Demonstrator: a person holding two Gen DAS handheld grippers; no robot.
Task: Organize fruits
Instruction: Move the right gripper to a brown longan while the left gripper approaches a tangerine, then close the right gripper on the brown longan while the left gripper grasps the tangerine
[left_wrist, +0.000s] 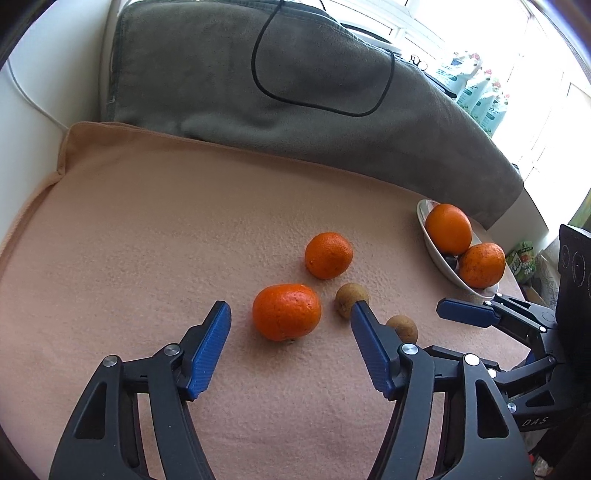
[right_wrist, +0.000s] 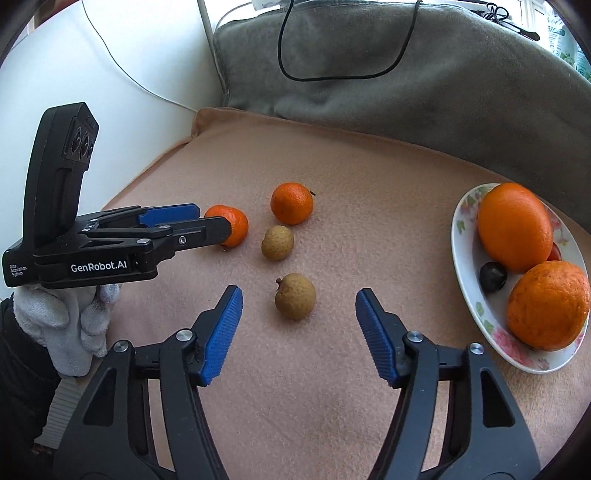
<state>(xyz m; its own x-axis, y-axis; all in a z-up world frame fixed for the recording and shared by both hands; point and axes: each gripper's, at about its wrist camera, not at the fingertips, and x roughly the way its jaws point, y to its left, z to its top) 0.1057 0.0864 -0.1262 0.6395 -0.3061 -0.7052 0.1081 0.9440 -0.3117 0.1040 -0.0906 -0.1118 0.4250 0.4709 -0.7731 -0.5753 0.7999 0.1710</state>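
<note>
**Fruits on the cloth, and two claws that reach for them**

The fruits are in two places. Some already lie in the flowered plate (right_wrist: 466, 206) at the right side of the peach cloth (right_wrist: 369, 177): a big orange (right_wrist: 514, 226), a spotty orange (right_wrist: 547, 305) in front of it, and a small dark fruit (right_wrist: 492, 277) tucked between them. I think the plate is the home for all the fruit, so these ones look done.

Four more fruits sit loose on the cloth, close together and well apart from the plate. There are two little oranges and two small brown fruits. They probably have to go into the plate too.

The left claw (left_wrist: 290, 314) points down at the near little orange (left_wrist: 286, 312). Its two blue fingers (left_wrist: 212, 343) stand one on each side of that orange, but there is a gap on both sides. So this claw is open and holds nothing. In the right view you can see a white-gloved hand (right_wrist: 70, 317) gripping this claw's handle.

The right claw (right_wrist: 298, 299) points down at the near brown fruit (right_wrist: 295, 296). This fruit lies between the blue fingers, and there is cloth showing on each side of it. This claw is open too and touches nothing.

The far little orange (right_wrist: 291, 204) and the other brown fruit (right_wrist: 277, 242) wait behind, with no claw near them.

I think each claw has picked one fruit to grab, so both can be lifted at once. The brown fruit is small and round, so it could roll away if a finger bumps it first.
</note>
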